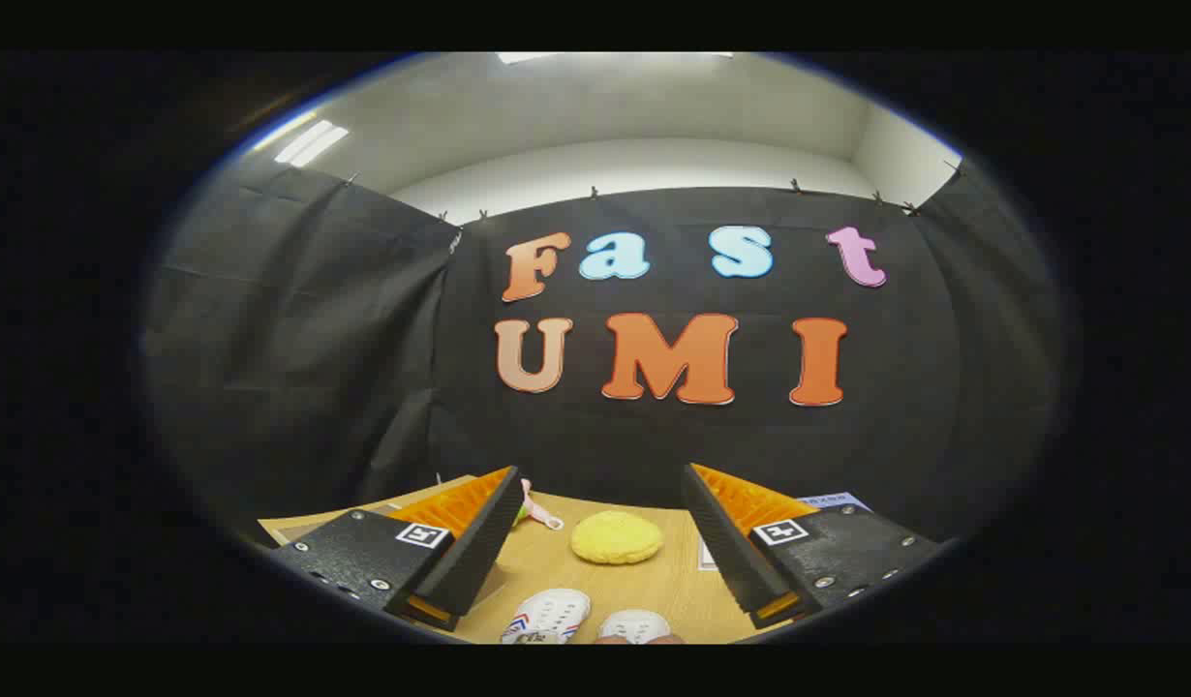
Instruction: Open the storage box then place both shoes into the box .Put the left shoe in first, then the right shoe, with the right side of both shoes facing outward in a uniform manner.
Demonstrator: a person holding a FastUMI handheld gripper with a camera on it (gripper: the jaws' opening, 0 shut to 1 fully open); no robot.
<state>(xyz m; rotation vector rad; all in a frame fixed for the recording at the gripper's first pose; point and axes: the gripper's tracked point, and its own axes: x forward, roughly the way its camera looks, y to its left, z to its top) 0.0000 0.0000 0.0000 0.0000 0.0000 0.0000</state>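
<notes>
My gripper [600, 537] is held level above a wooden table [533, 571], its two fingers spread wide apart and open, with nothing between them. Low down between the fingers I see the toes of two white shoes. The left one [547, 617] carries red and blue stripes on its side. The other shoe [634, 626] lies right beside it and shows just its white toe. Both shoes sit close under the gripper, nearer than the fingertips.
A round yellow cushion-like thing [616, 537] lies on the table beyond the shoes, between the fingers. A small pink and white object [537, 510] pokes out by the left finger. Some printed paper [833, 500] lies behind the right finger. Black cloth walls stand beyond the table.
</notes>
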